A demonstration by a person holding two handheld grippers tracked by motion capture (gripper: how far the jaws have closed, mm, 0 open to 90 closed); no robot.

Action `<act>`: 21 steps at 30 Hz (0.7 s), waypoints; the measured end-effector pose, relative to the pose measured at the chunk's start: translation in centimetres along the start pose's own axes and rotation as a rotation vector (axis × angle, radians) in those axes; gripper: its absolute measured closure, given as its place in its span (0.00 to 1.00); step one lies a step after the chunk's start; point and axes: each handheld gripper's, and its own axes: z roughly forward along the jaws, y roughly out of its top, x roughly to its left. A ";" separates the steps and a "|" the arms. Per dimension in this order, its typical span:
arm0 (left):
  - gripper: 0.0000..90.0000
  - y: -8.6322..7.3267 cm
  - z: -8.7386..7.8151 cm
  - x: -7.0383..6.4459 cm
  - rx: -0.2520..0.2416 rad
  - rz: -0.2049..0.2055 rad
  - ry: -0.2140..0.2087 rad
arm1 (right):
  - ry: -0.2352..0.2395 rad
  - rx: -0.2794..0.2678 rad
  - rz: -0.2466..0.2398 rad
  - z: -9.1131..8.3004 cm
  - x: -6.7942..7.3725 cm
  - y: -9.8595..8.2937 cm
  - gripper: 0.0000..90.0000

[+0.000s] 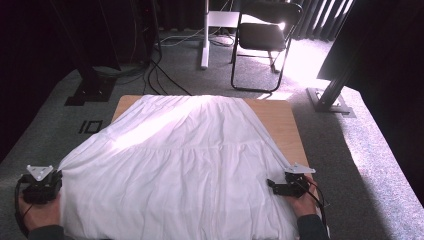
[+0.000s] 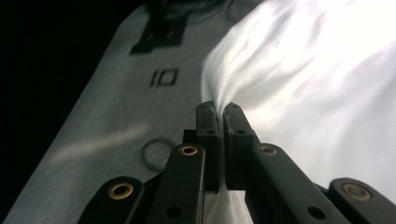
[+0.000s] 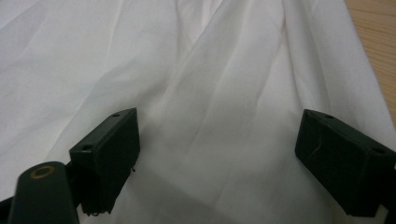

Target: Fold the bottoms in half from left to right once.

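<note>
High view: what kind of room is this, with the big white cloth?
Probably a recording studio or lab, not a home. Dark curtains hang around, cables run over the grey carpet, and a folding chair stands behind the wooden table with the white cloth.

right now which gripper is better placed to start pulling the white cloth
Left. The left gripper is already shut on the white cloth at its edge. The right gripper hangs open over the fabric, gripping nothing.

Grey carpeted floor (image 1: 210,75) bears a black folding chair (image 1: 265,37), white stand post (image 1: 204,35), trailing black cables (image 1: 160,75) and dark curtains (image 1: 320,17); sunlight falls right of the light wooden table (image 1: 282,120).
</note>
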 end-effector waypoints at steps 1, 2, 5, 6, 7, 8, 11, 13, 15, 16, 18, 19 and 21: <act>0.98 0.3 -0.2 -0.3 -0.010 0.010 -0.009 | 0.000 0.000 0.000 0.0 0.0 0.0 0.14; 0.98 0.7 -0.5 -0.8 -0.024 0.020 -0.025 | 0.000 0.000 0.000 0.0 0.0 0.0 0.14; 0.98 1.7 -1.3 -2.3 -0.061 0.044 -0.092 | 0.000 0.000 0.000 0.0 0.0 0.0 0.14; 0.98 2.0 -1.5 -2.9 -0.069 0.056 -0.119 | 0.000 0.000 0.000 0.0 0.0 0.0 0.14; 0.98 2.3 -1.6 -3.5 -0.077 0.065 -0.143 | 0.000 0.000 0.000 0.0 0.0 0.0 0.14; 0.98 2.6 -1.7 -4.1 -0.083 0.075 -0.168 | 0.000 0.000 0.000 0.0 0.0 0.0 0.14; 0.98 3.8 -1.9 -6.3 -0.105 0.081 -0.287 | 0.000 0.000 0.000 0.0 0.0 0.0 0.14; 0.98 4.5 -2.0 -8.0 -0.113 0.108 -0.345 | 0.000 0.000 0.000 0.0 0.0 0.0 0.14; 0.98 5.4 -2.2 -10.2 -0.128 0.150 -0.415 | 0.000 0.000 0.000 0.0 0.0 0.0 0.14; 0.98 5.9 -2.4 -11.3 -0.143 0.164 -0.461 | 0.000 0.000 0.000 0.0 0.0 0.0 0.14; 0.98 7.3 -2.9 -13.8 -0.172 0.195 -0.550 | 0.000 0.000 0.000 0.0 0.0 0.0 0.14; 0.98 8.1 -3.2 -15.2 -0.192 0.216 -0.588 | 0.000 0.000 0.000 0.0 0.0 0.0 0.14; 0.98 9.7 -3.8 -18.3 -0.233 0.248 -0.693 | 0.000 0.000 0.000 0.0 0.0 0.0 0.14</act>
